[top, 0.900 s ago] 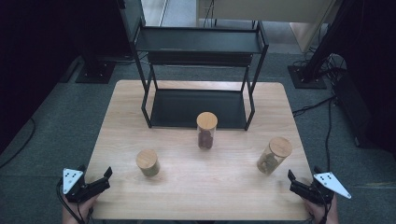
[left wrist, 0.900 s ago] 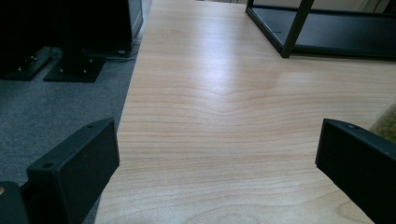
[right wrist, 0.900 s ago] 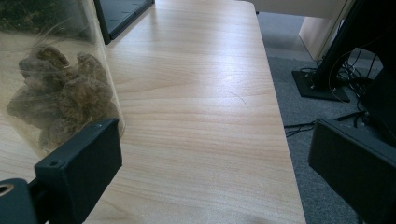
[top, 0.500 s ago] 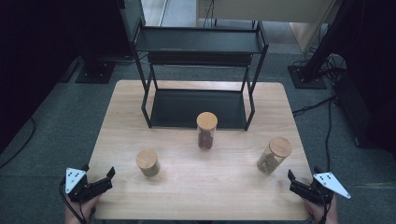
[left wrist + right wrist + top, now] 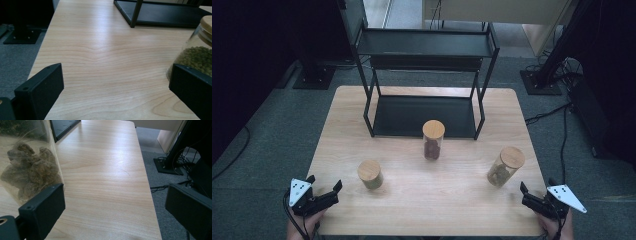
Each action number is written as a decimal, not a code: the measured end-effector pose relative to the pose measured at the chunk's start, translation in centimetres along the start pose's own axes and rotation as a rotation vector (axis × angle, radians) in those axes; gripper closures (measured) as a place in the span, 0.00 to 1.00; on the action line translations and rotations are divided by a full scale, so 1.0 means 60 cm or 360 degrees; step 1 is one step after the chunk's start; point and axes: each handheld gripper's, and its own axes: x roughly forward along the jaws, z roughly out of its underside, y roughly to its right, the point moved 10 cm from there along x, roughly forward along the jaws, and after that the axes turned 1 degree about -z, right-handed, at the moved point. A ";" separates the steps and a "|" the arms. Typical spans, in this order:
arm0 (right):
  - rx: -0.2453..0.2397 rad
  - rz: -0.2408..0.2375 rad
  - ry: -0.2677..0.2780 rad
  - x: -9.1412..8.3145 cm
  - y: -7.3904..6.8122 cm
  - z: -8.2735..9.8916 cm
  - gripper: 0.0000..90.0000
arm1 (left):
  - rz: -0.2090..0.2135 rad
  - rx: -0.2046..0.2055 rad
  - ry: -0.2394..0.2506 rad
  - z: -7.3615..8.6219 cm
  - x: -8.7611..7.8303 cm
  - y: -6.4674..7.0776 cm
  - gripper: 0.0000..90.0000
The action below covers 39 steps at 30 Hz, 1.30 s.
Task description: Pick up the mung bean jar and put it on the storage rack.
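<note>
1. Since the earlier frames, the left tool (image 5: 324,192) has slid slightly right along the pale wooden tabletop (image 5: 412,210); the jars have stayed put.
2. Left tool: jaws apart, empty, near the short cork-lidded glass jar of green beans (image 5: 370,174).
3. Right tool (image 5: 532,197): jaws apart, empty, just beside the cork-lidded glass jar of brown lumps (image 5: 505,167).

The table (image 5: 422,200) is pale wood with wavy brown grain — the floor around it dark grey-green carpet (image 5: 277,145). A black metal rack (image 5: 424,47) stands at the far side. Three clear jars have tan wooden lids: the near-left jar (image 5: 370,174) holds green beans, the middle jar (image 5: 433,140) reddish-brown pieces, the right jar (image 5: 505,166) brownish lumps. Both grippers — left (image 5: 323,192), right (image 5: 526,196) — are black with pale grey plates.
</note>
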 end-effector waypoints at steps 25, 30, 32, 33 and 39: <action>-0.0014 0.0011 -0.0001 0.001 0.000 0.000 0.03 | 0.0144 0.0029 -0.0032 0.003 0.014 0.062 0.00; -0.0012 0.0012 0.0000 0.000 0.000 0.000 0.03 | 0.0160 0.0032 -0.0042 0.004 0.016 0.072 0.00; -0.0014 0.0012 0.0001 0.000 0.000 0.000 0.03 | 0.0168 0.0034 -0.0043 0.005 0.017 0.077 0.00; -0.0014 0.0012 0.0002 0.000 0.000 0.000 0.03 | 0.0172 0.0040 -0.0045 0.005 0.017 0.079 0.00; -0.0014 0.0013 0.0003 0.000 0.000 0.000 0.03 | 0.0198 0.0058 -0.0053 0.006 0.019 0.093 0.00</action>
